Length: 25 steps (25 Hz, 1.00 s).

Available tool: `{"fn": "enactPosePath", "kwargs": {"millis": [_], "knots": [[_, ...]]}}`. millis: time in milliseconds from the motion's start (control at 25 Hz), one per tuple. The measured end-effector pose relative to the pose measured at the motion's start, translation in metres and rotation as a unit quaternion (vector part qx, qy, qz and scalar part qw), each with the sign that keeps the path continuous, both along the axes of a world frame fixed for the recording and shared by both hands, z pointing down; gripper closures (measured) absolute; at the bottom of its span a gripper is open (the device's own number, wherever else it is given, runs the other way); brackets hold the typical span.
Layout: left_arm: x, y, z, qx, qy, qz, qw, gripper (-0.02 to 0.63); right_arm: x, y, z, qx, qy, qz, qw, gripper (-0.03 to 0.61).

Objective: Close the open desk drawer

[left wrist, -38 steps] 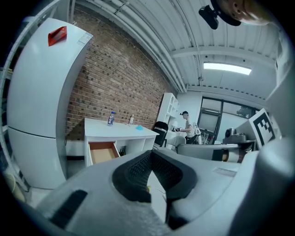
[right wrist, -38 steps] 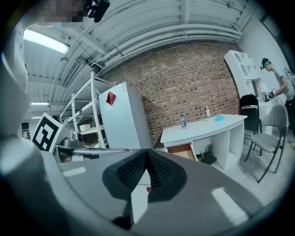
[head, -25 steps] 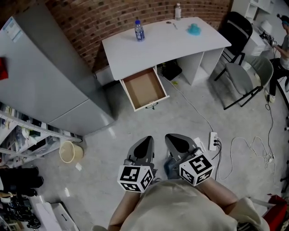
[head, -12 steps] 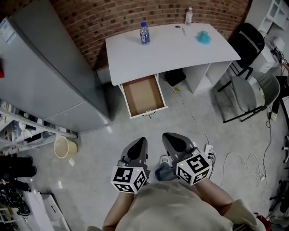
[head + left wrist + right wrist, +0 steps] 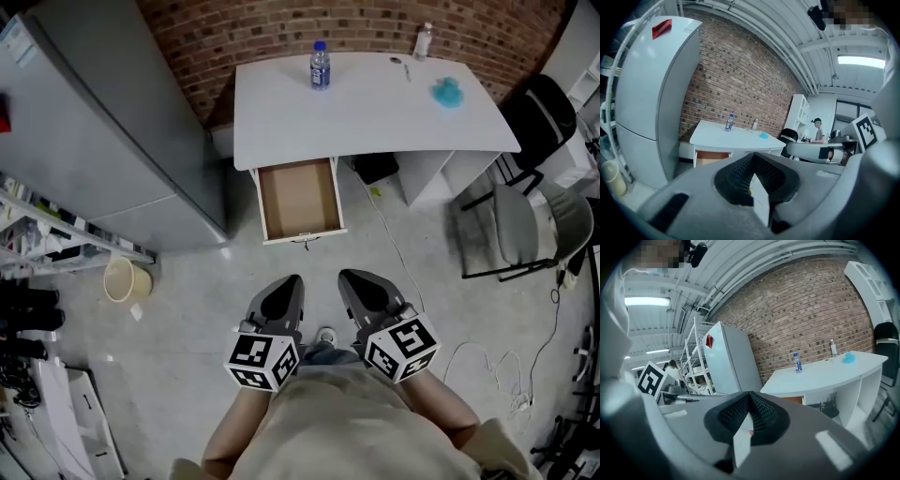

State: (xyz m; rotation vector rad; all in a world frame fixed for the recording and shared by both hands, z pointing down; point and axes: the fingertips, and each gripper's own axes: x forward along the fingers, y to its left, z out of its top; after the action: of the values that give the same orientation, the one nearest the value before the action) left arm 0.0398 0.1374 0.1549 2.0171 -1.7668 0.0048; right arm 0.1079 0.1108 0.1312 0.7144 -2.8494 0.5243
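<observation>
Head view: the drawer [image 5: 300, 199] stands pulled out, empty, from under the table's [image 5: 375, 112] front edge near its left corner. Its front panel faces the person across bare floor [image 5: 187, 300]. The left hand-held gripper [image 5: 287, 284] and right hand-held gripper [image 5: 351, 279] are side by side, well short of the drawer, both pointing toward it.

Left gripper view: the jaws are pressed together with nothing between them. The drawer shows as a brown strip under the table's front edge.

Right gripper view: these jaws are likewise together and empty, with the drawer again visible under the table's left end.

Judged from this, the approach comes first. Closed jaws should serve as a blunt pusher. Meet the front panel at its middle, above the small handle [image 5: 305, 240], and push straight toward the brick wall [image 5: 281, 28], so the drawer does not skew on its runners.
</observation>
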Motion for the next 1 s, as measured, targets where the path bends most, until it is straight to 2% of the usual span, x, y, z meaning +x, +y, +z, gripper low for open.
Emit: {"fn": "enactPosePath", "kwargs": {"millis": [440,680,1000], "knots": [[-0.006,-0.011,0.017,-0.028,0.003,-0.025,0.9993,0.609,0.006,-0.026,0.02,-0.03,-0.001,0.006,1.0,0.571],[-0.016,-0.019,0.046,-0.05,0.013,-0.022,0.9984,0.609,0.004,-0.038,0.047,-0.065,-0.002,0.023,0.998,0.571],[-0.046,-0.057,0.094,-0.067,0.03,-0.029,0.9969,0.609,-0.014,-0.072,0.1,-0.117,-0.004,0.034,0.993,0.571]]}}
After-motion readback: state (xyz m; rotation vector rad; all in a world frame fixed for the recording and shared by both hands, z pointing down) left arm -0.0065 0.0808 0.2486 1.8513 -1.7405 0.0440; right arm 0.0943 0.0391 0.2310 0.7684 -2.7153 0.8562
